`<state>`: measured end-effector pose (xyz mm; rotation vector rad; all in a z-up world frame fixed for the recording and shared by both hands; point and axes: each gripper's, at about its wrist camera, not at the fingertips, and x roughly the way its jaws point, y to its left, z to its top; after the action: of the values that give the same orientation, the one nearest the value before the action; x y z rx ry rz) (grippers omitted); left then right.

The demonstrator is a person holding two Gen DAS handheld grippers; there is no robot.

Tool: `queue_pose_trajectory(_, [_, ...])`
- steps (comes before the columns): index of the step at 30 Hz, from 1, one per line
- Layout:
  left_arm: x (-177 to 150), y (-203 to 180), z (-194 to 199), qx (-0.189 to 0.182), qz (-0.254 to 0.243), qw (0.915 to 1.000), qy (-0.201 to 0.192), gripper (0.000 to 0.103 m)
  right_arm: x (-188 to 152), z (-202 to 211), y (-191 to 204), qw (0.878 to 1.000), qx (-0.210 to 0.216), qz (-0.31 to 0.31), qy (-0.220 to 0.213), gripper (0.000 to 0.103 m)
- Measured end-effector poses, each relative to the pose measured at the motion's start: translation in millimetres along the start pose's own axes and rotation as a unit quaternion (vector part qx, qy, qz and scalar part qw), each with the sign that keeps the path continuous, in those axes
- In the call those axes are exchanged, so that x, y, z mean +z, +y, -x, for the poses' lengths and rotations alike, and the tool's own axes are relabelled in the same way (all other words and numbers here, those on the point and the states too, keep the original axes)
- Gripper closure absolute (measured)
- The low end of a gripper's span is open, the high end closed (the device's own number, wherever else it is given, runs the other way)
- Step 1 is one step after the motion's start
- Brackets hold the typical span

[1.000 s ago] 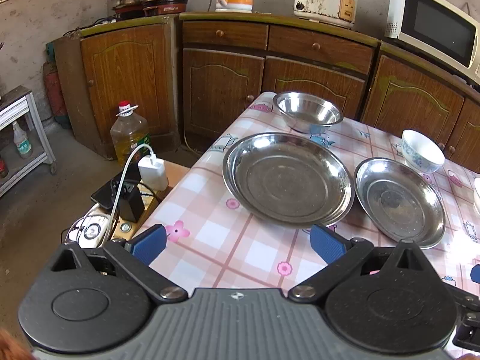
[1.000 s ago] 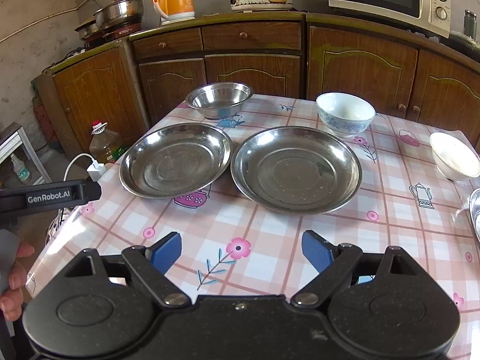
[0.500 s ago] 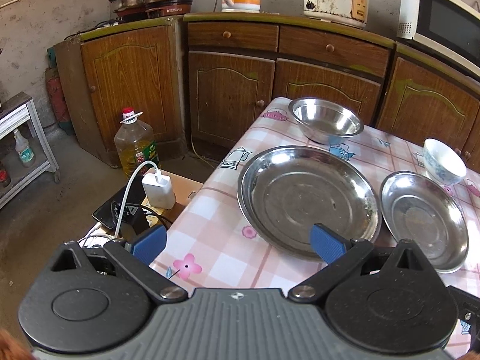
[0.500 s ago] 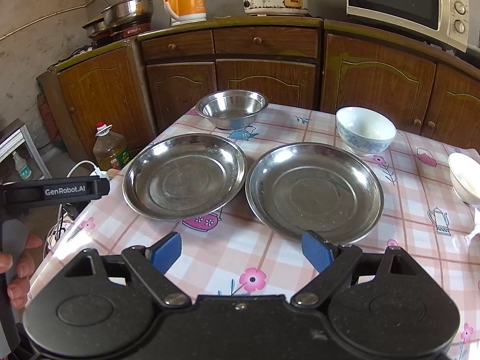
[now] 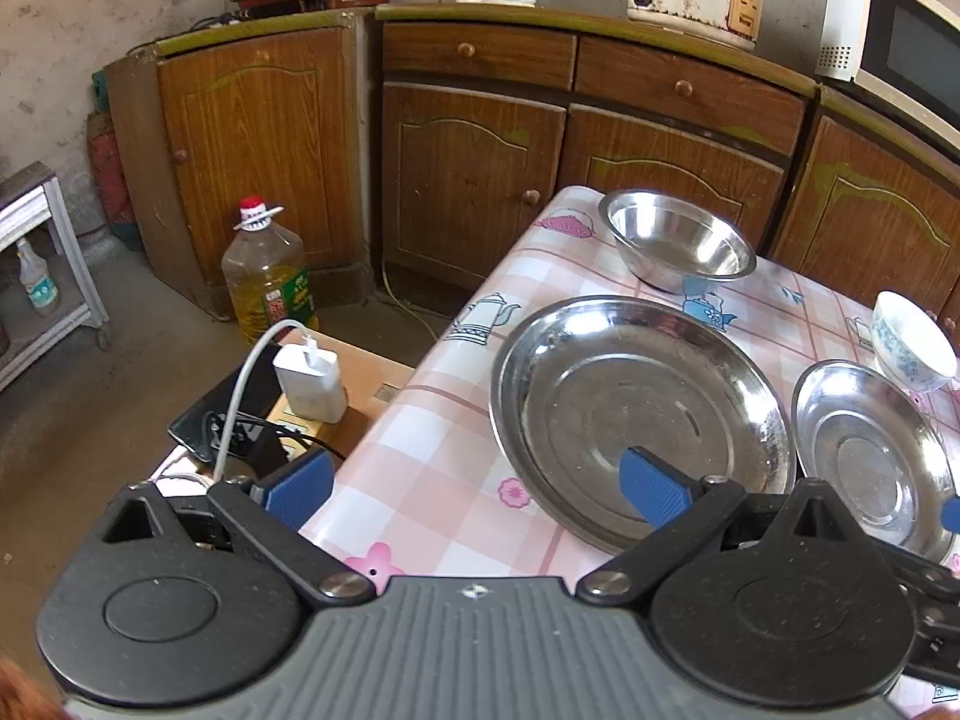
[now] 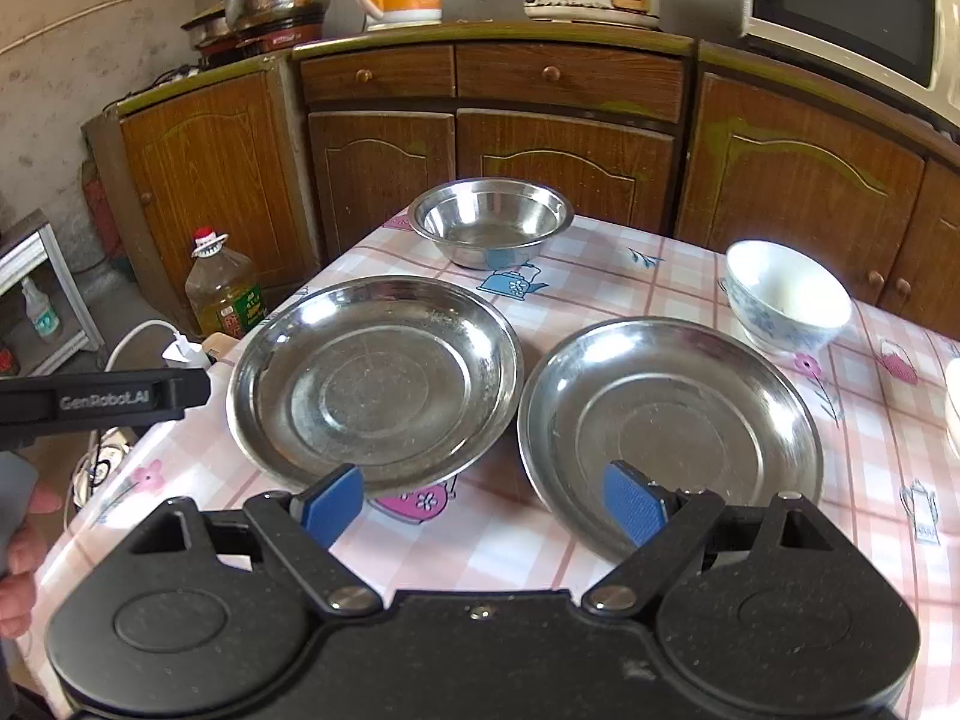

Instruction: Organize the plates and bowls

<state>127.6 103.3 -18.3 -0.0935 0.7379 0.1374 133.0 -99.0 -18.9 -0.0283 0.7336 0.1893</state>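
Our right gripper (image 6: 480, 504) and left gripper (image 5: 477, 489) both hang spread wide and empty over the near table edge (image 6: 180, 450). Just ahead lie the two steel plates (image 6: 372, 384) (image 6: 669, 429), side by side; beyond them the steel bowl (image 6: 489, 222) and china bowl (image 6: 786, 297). Nothing looks stacked yet. The cloth between dishes leaves little room.

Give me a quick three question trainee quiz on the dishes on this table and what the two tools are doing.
1. True or false: the left tool is gripping the left steel plate.
2. How many steel plates lie flat on the table?
3. Which dish stands beyond the right steel plate: A steel bowl, B white patterned bowl, C kettle?

Key: 1 false, both the left tool and the right tool are open, holding nothing. 2 two. 3 B.
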Motion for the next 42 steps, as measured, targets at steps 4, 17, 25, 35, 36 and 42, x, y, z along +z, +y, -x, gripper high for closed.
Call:
queue_pose_trajectory(4, [2.7,-1.8,-5.9,0.006,-0.007,1.0,0.001,0.0,9.0,-15.3,-0.5,1.0,0.005,0.014,0.004,0.0])
queue_pose_trajectory(17, [10.2,-1.5,-26.8,0.014,-0.007,0.9997,0.019,0.0,32.5,-57.0,-6.5,0.996,0.035,0.075,0.012,0.0])
queue_pose_trajectory(25, [14.3,-4.5,-36.8,0.008,0.0,0.9996,0.027,0.0,46.8,-88.0,-6.2,0.99,0.057,0.13,0.022,0.0])
queue_pose_trajectory(35, [17.1,-4.2,-51.0,0.014,0.013,0.9989,0.042,0.002,69.0,-122.0,-15.4,0.987,0.078,0.136,0.03,0.0])
queue_pose_trajectory(36, [17.4,-4.5,-52.8,0.014,0.014,0.9988,0.044,0.002,69.8,-124.9,-14.2,0.986,0.079,0.141,0.031,0.0])
queue_pose_trajectory(42, [18.7,-4.4,-61.7,0.014,0.028,0.998,0.055,0.005,73.5,-142.9,-13.1,0.985,0.077,0.152,0.03,0.0])
